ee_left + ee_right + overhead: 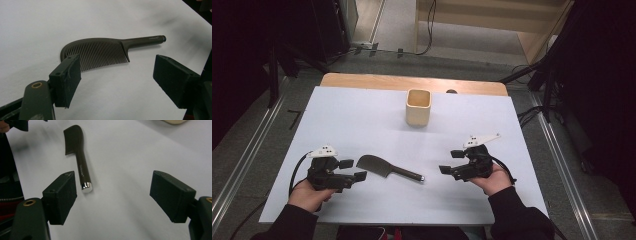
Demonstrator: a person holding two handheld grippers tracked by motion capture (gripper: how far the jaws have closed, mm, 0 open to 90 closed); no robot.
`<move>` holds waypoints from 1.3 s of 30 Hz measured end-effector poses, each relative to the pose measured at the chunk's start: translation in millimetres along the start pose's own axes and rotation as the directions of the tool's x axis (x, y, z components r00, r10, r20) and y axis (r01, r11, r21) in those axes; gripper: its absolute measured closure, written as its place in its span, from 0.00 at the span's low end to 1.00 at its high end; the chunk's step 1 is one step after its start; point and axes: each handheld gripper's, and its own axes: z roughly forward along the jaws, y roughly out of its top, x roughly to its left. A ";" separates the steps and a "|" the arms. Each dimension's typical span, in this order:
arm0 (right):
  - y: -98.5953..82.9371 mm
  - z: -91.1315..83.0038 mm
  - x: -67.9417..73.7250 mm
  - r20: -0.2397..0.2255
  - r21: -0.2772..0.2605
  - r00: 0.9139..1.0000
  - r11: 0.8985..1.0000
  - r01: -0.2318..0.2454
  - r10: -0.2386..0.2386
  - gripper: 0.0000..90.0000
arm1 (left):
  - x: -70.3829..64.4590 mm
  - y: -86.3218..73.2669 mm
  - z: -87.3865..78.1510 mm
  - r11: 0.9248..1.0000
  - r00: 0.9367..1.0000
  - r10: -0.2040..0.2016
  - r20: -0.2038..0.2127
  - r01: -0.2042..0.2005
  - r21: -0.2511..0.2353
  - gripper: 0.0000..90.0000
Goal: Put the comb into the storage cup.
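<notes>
You are holding both the left gripper [353,170] and the right gripper [450,162] with jaws spread wide, flanking the dark comb [384,168] lying flat on the white table [362,115] between them, probably readying a pickup.

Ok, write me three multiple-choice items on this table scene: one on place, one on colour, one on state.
1. Where does the comb lie?
A. between the two grippers
B. inside the cup
C. on the floor

2. What colour is the cup?
A. red
B. pale beige
C. blue

3. How do the left gripper and its fingers stand?
A. shut on the comb
B. shut on the cup
C. open, holding nothing

Answers: 1 A, the high view shows it flat on the white sheet between the left gripper and the right gripper. 2 B, its walls are pale beige. 3 C, bare sheet shows between the fingers.
</notes>
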 end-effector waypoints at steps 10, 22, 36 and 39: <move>12.6 16.5 7.2 -0.027 0.004 0.999 1.000 0.022 -0.022 0.22 | 0.0 0.3 -0.5 1.000 1.000 -0.002 0.000 0.002 0.000 0.25; 25.0 31.5 15.1 -0.042 0.002 0.997 0.998 0.058 -0.058 0.22 | -0.2 0.6 -1.2 1.000 1.000 -0.002 -0.003 0.002 -0.007 0.25; 38.8 53.1 23.4 -0.079 0.022 0.994 0.996 0.083 -0.081 0.23 | -0.2 0.5 -0.9 1.000 1.000 -0.001 -0.001 0.001 -0.004 0.25; 42.0 56.6 25.0 -0.087 0.021 0.993 0.996 0.084 -0.082 0.23 | 0.0 0.5 -1.2 1.000 1.000 -0.002 -0.002 0.002 -0.005 0.25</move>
